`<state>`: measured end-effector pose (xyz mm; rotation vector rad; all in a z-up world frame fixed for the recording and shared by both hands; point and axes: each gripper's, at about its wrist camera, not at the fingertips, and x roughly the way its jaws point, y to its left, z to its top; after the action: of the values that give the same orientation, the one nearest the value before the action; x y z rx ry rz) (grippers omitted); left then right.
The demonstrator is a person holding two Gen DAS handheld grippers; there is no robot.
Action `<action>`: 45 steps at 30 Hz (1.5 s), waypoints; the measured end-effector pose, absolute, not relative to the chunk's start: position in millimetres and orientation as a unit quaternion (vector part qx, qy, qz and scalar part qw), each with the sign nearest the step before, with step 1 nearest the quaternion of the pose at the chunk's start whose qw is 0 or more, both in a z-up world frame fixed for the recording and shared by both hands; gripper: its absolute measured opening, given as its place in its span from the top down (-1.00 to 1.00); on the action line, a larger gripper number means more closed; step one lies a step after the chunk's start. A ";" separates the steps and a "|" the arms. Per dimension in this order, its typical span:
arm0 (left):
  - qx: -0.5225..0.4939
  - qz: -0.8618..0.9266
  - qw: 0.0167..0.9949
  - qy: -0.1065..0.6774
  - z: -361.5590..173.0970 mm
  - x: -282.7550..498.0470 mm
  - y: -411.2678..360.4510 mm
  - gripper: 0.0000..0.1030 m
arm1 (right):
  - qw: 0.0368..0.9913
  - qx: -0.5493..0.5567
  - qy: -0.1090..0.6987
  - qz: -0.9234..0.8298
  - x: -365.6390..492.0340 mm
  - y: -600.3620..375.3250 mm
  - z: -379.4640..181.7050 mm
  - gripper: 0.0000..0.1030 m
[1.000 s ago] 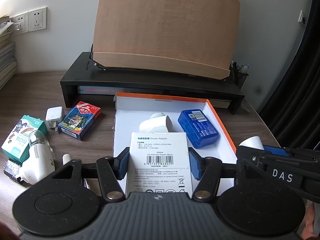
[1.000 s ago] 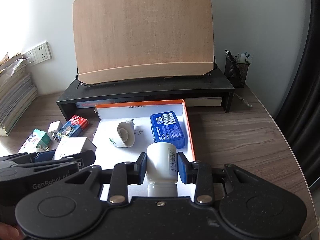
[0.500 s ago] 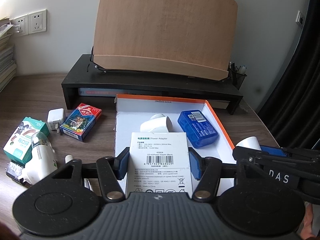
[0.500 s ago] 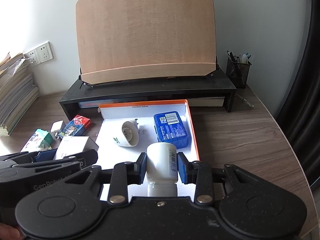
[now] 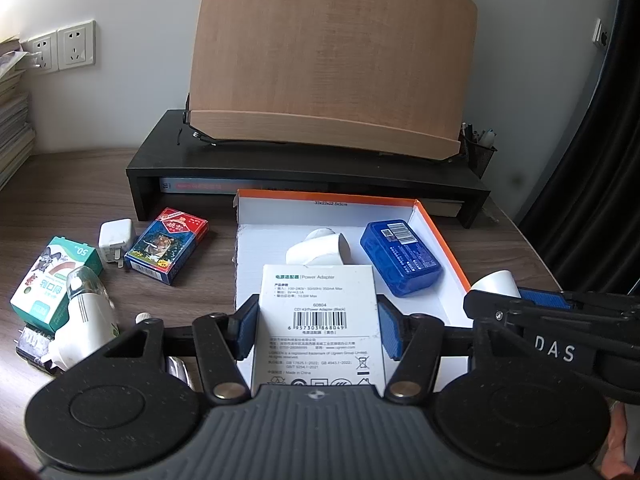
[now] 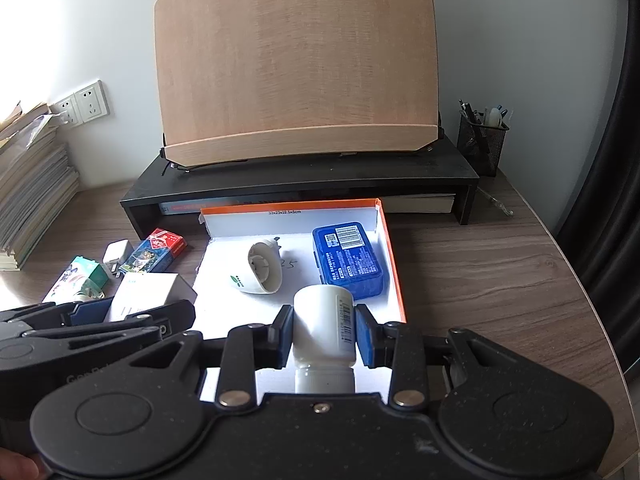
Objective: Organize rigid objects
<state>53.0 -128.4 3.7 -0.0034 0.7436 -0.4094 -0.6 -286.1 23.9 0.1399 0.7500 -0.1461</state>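
My left gripper is shut on a white power adapter box, held above the near left part of the white tray with an orange rim. My right gripper is shut on a white bottle, held above the tray's near right part. In the tray lie a blue tin and a white round plug adapter. The left gripper and its box show at the left of the right wrist view.
Left of the tray lie a playing card box, a white charger, a green-white box and a white bulb-like device. A black monitor stand with a wooden board stands behind. A pen cup is at the right.
Both grippers have drawn back and up a little with their objects still held; the scene looks slightly farther away. Nothing on the desk has moved.
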 end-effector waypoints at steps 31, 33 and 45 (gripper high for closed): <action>-0.004 -0.197 0.910 0.365 -1.1 65.3 -132.8 -0.16 | 0.923 0.069 0.371 -0.073 16.6 -289.1 19.3 0.22; -0.004 -0.198 0.910 0.365 -1.3 65.9 -132.8 -0.16 | 0.923 0.069 0.371 -0.073 17.2 -289.4 18.8 0.22; -0.003 -0.201 0.910 0.363 -1.4 70.5 -139.5 -0.16 | 0.924 0.071 0.367 -0.076 20.4 -294.5 19.0 0.22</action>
<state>70.5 -139.5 -1.4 -0.0070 0.7495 -0.4153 20.4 -294.5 19.0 0.1459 0.7540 -0.1560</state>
